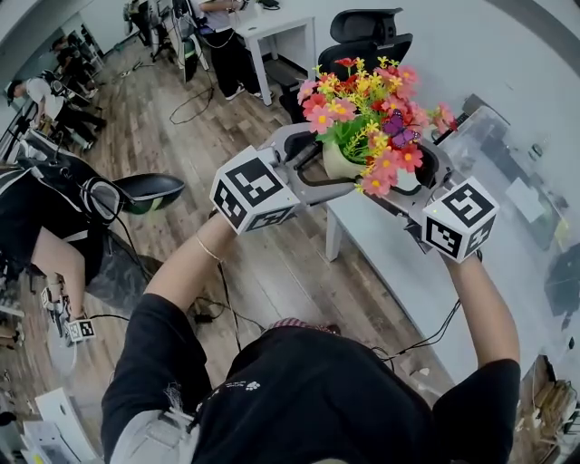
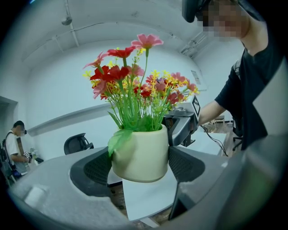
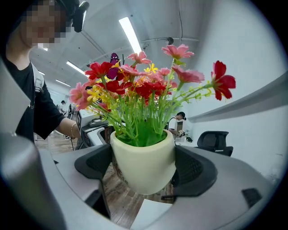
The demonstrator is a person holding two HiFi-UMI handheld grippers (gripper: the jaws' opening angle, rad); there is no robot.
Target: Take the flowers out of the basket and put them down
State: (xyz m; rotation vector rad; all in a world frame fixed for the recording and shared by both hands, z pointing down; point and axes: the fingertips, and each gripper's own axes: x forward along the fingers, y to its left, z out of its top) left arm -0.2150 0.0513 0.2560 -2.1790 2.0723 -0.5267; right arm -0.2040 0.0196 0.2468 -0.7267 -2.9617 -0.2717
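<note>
A cream pot [image 1: 337, 164] full of pink, red and yellow artificial flowers [image 1: 373, 107] with a purple butterfly hangs in the air over the white table's [image 1: 408, 267] near corner. My left gripper [image 1: 313, 168] holds it from the left and my right gripper [image 1: 415, 172] from the right. In the left gripper view the pot [image 2: 141, 155] fills the gap of the left gripper [image 2: 140, 167], both pads against its wall. The right gripper view shows the pot [image 3: 144, 159] pinched the same way in the right gripper [image 3: 144, 167]. No basket is visible.
A black office chair [image 1: 367, 36] stands behind the table. Wooden floor [image 1: 272, 263] with cables lies below. A seated person [image 1: 45, 227] and a black stool [image 1: 149, 190] are at the left. More people and desks [image 1: 272, 23] stand farther back.
</note>
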